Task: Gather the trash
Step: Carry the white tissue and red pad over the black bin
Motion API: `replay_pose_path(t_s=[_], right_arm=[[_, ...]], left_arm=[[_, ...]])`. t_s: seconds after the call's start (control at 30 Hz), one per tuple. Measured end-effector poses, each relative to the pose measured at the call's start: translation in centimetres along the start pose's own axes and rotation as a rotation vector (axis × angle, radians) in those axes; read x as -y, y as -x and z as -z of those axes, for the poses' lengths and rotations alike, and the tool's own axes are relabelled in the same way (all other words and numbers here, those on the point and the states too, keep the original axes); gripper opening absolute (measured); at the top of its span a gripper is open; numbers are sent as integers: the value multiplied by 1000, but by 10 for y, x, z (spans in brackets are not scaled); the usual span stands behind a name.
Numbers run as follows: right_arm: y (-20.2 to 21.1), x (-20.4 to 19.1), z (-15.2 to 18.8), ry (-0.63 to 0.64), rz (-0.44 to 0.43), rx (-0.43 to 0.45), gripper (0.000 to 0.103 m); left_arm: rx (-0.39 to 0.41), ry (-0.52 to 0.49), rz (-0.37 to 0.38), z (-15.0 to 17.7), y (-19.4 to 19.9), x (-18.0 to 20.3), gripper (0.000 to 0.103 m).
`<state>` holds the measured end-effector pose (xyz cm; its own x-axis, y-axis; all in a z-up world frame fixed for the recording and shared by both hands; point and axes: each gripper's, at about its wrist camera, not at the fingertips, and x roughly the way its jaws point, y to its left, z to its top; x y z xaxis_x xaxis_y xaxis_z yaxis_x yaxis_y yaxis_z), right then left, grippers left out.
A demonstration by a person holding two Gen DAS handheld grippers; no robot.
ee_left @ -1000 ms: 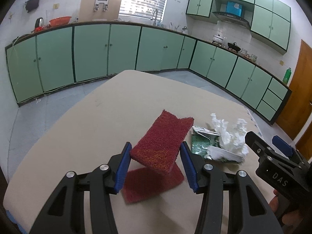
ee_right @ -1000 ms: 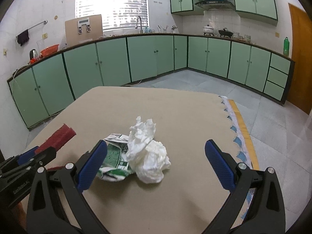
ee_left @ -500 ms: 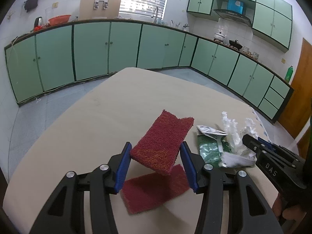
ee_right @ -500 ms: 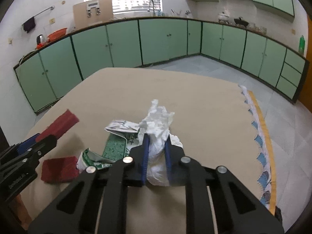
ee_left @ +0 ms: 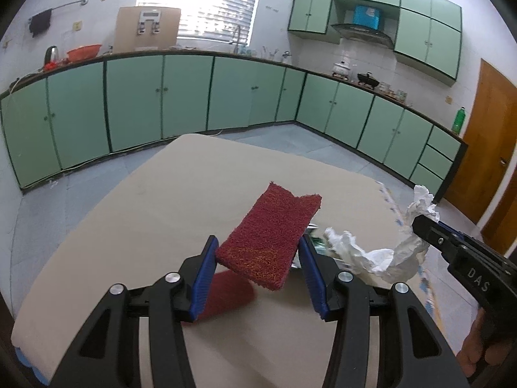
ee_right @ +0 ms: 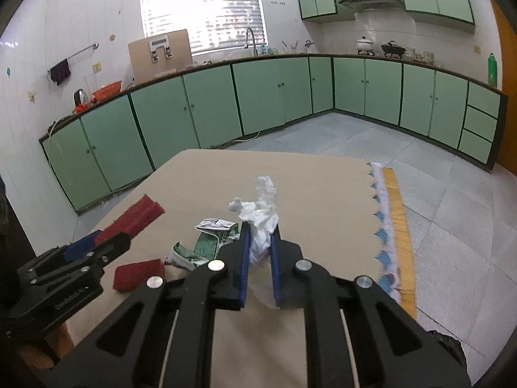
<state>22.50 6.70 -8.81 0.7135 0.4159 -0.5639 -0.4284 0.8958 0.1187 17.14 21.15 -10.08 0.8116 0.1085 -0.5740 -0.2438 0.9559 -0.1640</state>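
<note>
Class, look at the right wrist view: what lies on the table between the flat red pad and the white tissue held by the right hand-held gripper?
A crumpled green-and-white wrapper lies between red pad and tissue, right wrist view.

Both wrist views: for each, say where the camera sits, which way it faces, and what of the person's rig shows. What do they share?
Left wrist: on the left gripper, facing along its fingers at the held red pad; right gripper at right.
Right wrist: on the right gripper, facing the clamped tissue; left gripper at left.
Shared: table, wrapper, flat pad, green cabinets.
</note>
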Motion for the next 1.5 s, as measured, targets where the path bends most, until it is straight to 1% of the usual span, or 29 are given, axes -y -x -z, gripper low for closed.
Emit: replay_pose_path(t_s=[0.17, 0.3, 0.43, 0.63, 0.87, 1.0, 1.2, 1.33, 1.5], right_arm=[[32, 12, 2, -33, -9, 26, 11], [61, 24, 4, -23, 18, 52, 11], [90, 44, 7, -45, 47, 70, 11], [135, 81, 19, -72, 119, 86, 11], [180, 129, 48, -115, 232, 88, 11], [196, 153, 66, -144, 280, 82, 11], [205, 187, 98, -208, 329, 56, 11], [205, 206, 113, -247, 351, 38, 11], [202, 219, 127, -279, 368, 15, 11]], left_arm=[[0, -20, 43, 1, 13, 22, 50], [4, -39, 78, 3, 22, 41, 50], [5, -53, 124, 3, 30, 61, 50], [2, -98, 208, 11, 43, 103, 50], [-20, -153, 311, 28, 52, 160, 50], [-42, -184, 362, 42, 54, 191, 50], [-72, -230, 422, 63, 53, 231, 50], [-89, -263, 447, 78, 49, 256, 50], [-118, -297, 464, 93, 42, 279, 50]])
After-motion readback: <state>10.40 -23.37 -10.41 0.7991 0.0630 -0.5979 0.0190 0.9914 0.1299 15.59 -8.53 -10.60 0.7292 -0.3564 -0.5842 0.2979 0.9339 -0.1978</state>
